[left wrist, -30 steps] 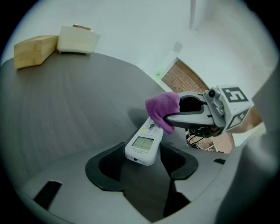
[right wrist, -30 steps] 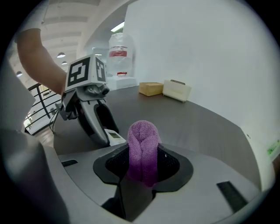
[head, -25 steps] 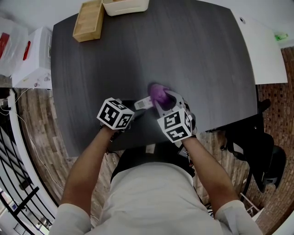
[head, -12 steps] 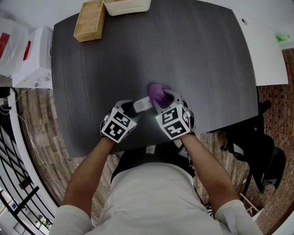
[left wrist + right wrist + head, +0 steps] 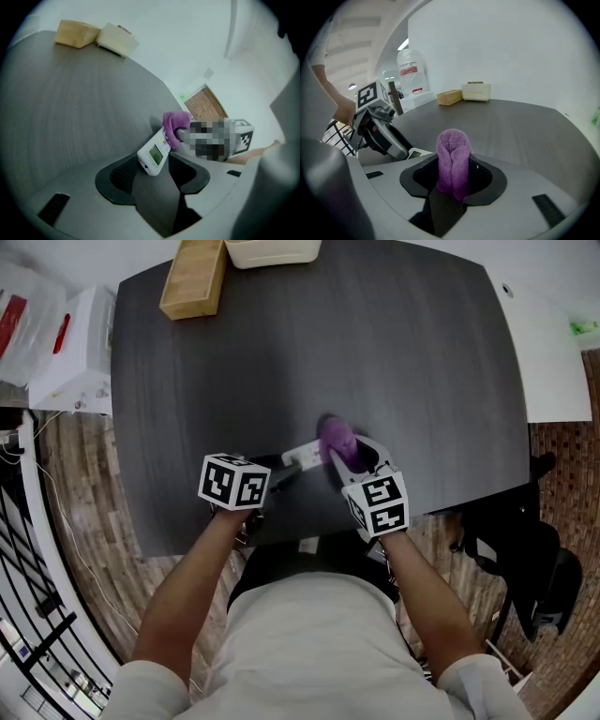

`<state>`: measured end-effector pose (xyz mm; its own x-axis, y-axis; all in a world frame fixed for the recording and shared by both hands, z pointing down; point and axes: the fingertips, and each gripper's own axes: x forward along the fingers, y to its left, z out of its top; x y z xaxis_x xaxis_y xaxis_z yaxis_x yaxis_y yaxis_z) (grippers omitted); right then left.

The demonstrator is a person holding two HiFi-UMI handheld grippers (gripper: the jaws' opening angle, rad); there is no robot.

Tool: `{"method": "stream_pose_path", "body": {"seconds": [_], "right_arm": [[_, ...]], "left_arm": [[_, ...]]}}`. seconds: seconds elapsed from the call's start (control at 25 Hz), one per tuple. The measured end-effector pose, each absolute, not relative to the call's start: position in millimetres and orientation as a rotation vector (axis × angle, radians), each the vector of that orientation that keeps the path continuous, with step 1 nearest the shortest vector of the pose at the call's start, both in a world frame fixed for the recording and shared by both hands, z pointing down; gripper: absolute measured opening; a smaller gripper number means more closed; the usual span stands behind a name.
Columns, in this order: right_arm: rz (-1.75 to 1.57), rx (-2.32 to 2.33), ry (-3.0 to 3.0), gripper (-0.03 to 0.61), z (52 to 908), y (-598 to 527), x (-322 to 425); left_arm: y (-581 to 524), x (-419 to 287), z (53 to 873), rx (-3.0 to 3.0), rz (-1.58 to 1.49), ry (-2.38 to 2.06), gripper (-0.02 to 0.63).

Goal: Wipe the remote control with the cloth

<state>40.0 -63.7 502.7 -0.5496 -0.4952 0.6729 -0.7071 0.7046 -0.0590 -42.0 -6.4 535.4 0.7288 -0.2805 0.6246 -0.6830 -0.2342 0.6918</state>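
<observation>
A: We log a dark table [image 5: 412, 352]; at its far edge a wooden box [image 5: 195, 277] lies just beside a white tray [image 5: 274, 250].
B: We also note a white carton [image 5: 80, 352] left of the table, a black chair [image 5: 516, 549] at right.

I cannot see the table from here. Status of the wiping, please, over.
Left claw gripping white remote control, jaws just closing further. Right claw shut on purple cloth, cloth on remote's far end. Wooden box, white tray far off, not in way.
</observation>
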Motion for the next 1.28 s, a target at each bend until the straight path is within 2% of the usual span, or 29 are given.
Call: {"method": "stream_pose_path", "body": {"seconds": [0.08, 0.16, 0.44, 0.64, 0.8, 1.28], "right_arm": [[0.459, 0.944, -2.279, 0.163, 502.4, -60.2, 48.7], [0.479, 0.967, -2.279, 0.163, 502.2, -56.4, 56.2], [0.633, 1.075, -2.275, 0.163, 498.0, -51.3, 71.6], [0.712, 1.109, -2.299, 0.163, 486.1, -44.6, 79.6], [0.682, 1.063, -2.299, 0.163, 483.0, -30.6, 81.1], [0.600, 0.976, -2.299, 0.163, 463.5, -16.1, 76.4]], "left_arm": [[-6.4, -40.3, 537.5, 1.791, 0.440, -0.721, 0.195], [-3.5, -37.1, 540.7, 1.795, 0.474, -0.701, 0.114], [-7.1, -28.7, 527.7, 2.001, 0.534, -0.825, 0.106], [-9.7, -23.8, 505.0, 2.531, 0.976, -1.018, 0.106], [0.4, -25.5, 511.0, 2.721, 1.237, -1.098, 0.104], [9.2, -23.1, 512.9, 2.805, 1.333, -1.078, 0.084]]}}
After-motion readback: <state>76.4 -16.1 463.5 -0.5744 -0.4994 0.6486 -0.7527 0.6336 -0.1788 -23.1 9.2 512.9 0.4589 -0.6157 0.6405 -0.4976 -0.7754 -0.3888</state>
